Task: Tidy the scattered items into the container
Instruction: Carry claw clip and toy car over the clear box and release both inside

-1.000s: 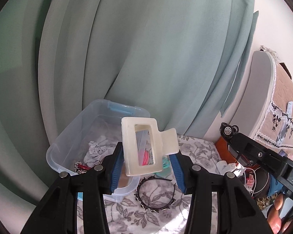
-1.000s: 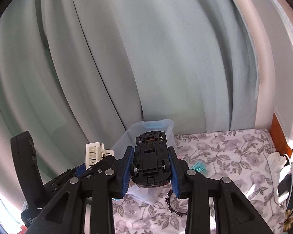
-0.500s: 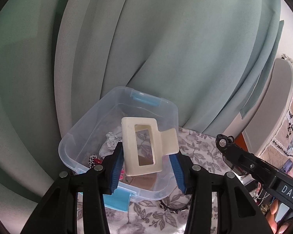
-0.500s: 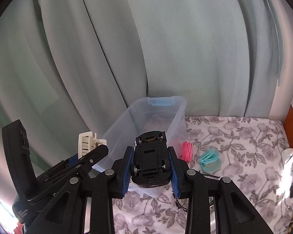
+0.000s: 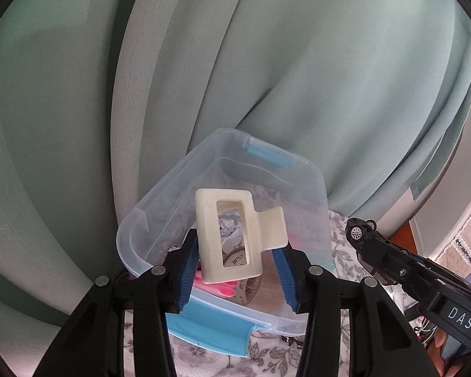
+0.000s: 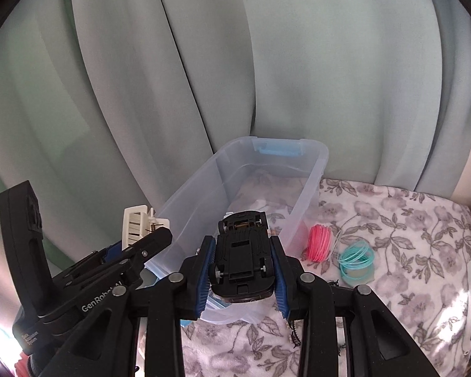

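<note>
Above the clear plastic storage box (image 5: 223, 194), the left gripper (image 5: 235, 270) pinches a cream rectangular hair claw clip (image 5: 232, 238); open only once it hangs inside the rim.

From the right wrist, the right gripper (image 6: 242, 267) clamps an upturned black toy car (image 6: 243, 251) at the box's near edge; advance before releasing.

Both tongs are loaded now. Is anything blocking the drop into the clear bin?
Nothing visible does. The clear plastic bin has no lid on, and the cream rectangular hair claw in the left tongs and the black toy car in the right tongs both show against its open top.
</note>
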A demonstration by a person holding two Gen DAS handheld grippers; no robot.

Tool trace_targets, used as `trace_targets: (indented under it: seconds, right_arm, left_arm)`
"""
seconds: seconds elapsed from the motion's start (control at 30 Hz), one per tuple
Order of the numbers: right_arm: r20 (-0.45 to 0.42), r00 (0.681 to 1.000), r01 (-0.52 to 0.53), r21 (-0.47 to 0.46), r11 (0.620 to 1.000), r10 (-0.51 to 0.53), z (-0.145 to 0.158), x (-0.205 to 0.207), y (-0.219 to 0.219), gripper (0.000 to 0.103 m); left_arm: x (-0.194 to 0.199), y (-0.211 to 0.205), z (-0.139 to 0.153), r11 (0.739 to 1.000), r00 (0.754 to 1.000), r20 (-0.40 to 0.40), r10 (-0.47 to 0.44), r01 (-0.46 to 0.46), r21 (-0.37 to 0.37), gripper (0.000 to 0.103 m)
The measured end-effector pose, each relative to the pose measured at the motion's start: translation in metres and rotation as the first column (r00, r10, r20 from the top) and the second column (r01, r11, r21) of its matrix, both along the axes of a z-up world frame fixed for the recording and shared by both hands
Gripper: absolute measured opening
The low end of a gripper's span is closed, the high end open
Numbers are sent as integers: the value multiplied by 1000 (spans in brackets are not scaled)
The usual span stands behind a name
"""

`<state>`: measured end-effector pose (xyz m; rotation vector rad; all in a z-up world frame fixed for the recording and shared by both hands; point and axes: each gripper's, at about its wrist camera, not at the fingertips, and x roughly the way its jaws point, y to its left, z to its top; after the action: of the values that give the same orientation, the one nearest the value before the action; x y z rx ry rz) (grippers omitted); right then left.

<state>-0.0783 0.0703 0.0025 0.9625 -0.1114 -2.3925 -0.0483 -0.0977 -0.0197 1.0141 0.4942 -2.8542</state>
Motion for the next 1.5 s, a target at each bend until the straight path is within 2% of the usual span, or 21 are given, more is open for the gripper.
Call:
trace_targets:
  seconds: [0.13, 0.33, 0.83, 1.07, 1.5]
  right_arm:
    - [16, 1000, -26, 11, 1000, 26, -5, -8, -10, 36]
    - [40, 997, -72, 31, 997, 71, -16, -20, -28, 36]
    - [100, 988, -125, 59, 990, 118, -40, -35, -50, 36]
    - [146, 984, -114, 76, 990, 102, -54, -40, -51, 36]
    - [148, 983, -123, 78, 989, 111, -58, -40, -49, 37]
  left_arm:
    - [-3, -5, -7, 1000, 1000, 11, 9, -9, 8, 48]
    - [-29, -36, -19, 1000, 999, 30, 20, -21, 15, 48]
    - [-43, -35, -42, 998, 997, 73, 34, -37, 42, 48]
    - [-36, -37, -38, 998, 997, 69, 28, -31, 46, 48]
    - [-50, -30, -44, 999, 996, 78, 31, -33, 22, 48]
